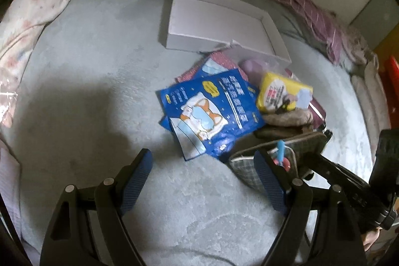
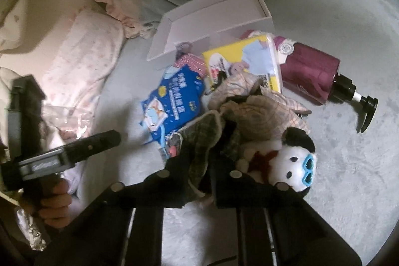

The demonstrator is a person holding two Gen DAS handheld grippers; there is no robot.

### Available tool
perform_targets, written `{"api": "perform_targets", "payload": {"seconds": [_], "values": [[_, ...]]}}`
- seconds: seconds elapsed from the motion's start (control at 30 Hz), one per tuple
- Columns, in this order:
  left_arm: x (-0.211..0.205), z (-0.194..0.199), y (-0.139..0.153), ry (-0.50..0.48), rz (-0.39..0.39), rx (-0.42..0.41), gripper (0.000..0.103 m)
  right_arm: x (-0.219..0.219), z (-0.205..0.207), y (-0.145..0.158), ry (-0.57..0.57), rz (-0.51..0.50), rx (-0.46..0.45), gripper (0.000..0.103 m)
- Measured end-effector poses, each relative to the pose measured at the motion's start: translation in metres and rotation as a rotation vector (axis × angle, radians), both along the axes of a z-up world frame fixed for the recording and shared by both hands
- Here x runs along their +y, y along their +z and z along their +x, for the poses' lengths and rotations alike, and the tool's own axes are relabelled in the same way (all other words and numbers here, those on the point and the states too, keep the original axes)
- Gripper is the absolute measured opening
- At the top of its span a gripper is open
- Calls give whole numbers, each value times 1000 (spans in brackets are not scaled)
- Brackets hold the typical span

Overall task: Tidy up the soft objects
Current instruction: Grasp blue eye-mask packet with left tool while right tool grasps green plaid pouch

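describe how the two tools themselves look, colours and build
The left tool has black angular arms with silver rivets and blue textured pads on its fingers. The right tool shows the same black arms and silver rivets; its pads are hidden. A bare hand grips a black handle.

Right hand-held gripper [image 2: 199, 167], jaws closed on a plaid cloth pouch [image 2: 207, 141] at the near edge of a heap on the bed [image 2: 336, 178]. A panda plush [image 2: 286, 166] lies just beside the right finger. Behind: blue sachets [image 2: 169, 101], a yellow tissue pack [image 2: 244, 61], a maroon pump bottle [image 2: 311, 71] on its side, and an open white box [image 2: 212, 16]. Left hand-held gripper [image 2: 74, 151] at far left.
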State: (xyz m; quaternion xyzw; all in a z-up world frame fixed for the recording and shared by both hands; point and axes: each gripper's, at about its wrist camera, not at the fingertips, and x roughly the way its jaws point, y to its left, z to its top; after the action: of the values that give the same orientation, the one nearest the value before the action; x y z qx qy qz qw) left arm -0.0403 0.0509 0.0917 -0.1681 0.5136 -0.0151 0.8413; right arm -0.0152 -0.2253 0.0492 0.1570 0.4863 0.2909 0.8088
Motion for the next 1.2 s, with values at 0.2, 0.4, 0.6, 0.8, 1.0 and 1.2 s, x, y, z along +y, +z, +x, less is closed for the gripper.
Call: {"api": "perform_targets", "payload": {"seconds": [0.2,0.4,0.6,0.8,1.0,1.2], "values": [[17,1,-11,42,-45,-29,84,-6,-11,21,19,23,-72,8],[19,11,-44,58,-106,4,65,-17,-18,31,-8,11,-96,8],[17,16,-68,74,-189,9,41,-19,-26,28,0,8,-108,8],[25,16,-75,126,-234,4,15,-20,-27,25,-7,14,-104,8],[22,12,-63,101,-244,-7,6,-20,-28,25,-6,15,-111,8],[13,7,-37,68,-199,-48,4,-20,-29,30,-6,7,-137,8]]}}
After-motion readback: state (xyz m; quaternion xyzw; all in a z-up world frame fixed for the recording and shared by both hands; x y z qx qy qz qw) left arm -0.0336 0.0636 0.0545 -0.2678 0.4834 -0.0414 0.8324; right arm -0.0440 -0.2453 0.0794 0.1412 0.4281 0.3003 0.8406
